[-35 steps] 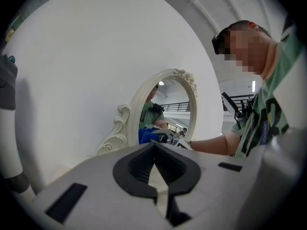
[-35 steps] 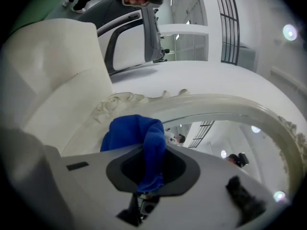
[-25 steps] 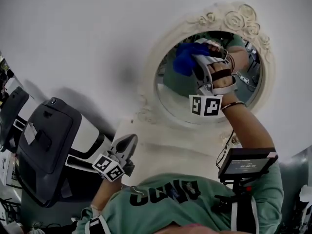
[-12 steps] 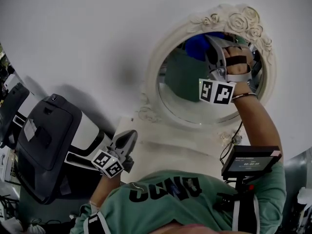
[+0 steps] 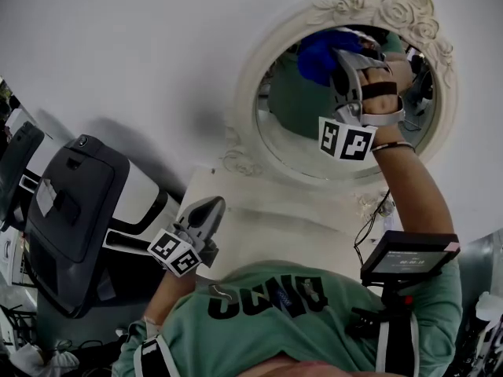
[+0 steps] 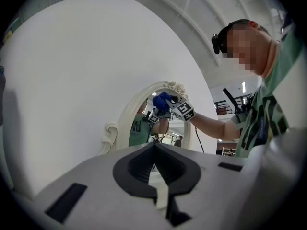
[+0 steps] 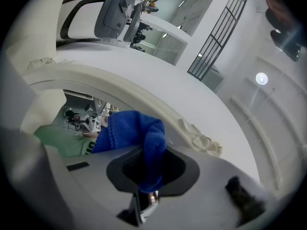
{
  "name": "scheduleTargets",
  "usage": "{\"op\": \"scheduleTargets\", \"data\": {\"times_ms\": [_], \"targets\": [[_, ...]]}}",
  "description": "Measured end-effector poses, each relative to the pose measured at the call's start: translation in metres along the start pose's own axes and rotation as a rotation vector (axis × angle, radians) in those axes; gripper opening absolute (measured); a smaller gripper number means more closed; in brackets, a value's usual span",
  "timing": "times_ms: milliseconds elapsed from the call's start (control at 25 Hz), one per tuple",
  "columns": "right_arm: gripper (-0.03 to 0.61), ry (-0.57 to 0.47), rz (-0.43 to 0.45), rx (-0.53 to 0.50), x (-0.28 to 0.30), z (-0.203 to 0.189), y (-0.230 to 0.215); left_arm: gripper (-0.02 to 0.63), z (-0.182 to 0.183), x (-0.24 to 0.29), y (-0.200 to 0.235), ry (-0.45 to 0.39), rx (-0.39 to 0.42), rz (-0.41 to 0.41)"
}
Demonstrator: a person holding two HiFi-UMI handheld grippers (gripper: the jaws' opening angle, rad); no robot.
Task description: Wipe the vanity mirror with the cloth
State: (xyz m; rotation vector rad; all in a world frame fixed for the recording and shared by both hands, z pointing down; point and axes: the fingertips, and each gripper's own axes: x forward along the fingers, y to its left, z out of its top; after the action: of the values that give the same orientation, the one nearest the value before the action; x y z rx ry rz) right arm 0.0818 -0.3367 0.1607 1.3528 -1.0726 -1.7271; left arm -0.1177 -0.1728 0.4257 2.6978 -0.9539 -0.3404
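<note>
One fold of cloth pinched in the right gripper, jaws clamped on the blue fabric, the rest bunched out ahead of the tips. Looks soft, light and limp, so likely to flop and drag rather than push. Best held as now, by a gathered wad close to the jaws, leaving a thick pad forward to meet the mirror. Sits deep enough in the jaws that slipping free seems unlikely. Plush, bright blue, with a towel-like nap, crumpled into rounded lobes.

Held high, at the top of the mirror toward its left, right by the upper rim. Touching or just off the surface: cannot tell.

Mirror probably rigid and fragile, which calls for light, even pressure. Oval, set in a cream carved frame with rosettes along the top. Stands against a white wall at the far edge of a pale tabletop.

Nearer and to the left, left gripper pressed together on nothing, low by the tabletop's near left corner.
</note>
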Motion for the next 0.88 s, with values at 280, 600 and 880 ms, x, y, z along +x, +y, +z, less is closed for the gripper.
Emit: {"op": "scheduleTargets", "data": {"times_ms": [280, 600, 880], "targets": [[0.048, -0.083, 0.176, 0.025, -0.052, 0.036, 0.142, 0.009, -0.036, -0.007, 0.009, 0.088, -0.061, 0.03], [0.049, -0.122, 0.563, 0.032, -0.158, 0.07, 0.376, 0.009, -0.083, -0.028, 0.027, 0.217, -0.12, 0.086], [0.048, -0.085, 0.58, 0.071, -0.16, 0.066, 0.395, 0.009, -0.093, -0.038, 0.032, 0.235, -0.117, 0.087]]}}
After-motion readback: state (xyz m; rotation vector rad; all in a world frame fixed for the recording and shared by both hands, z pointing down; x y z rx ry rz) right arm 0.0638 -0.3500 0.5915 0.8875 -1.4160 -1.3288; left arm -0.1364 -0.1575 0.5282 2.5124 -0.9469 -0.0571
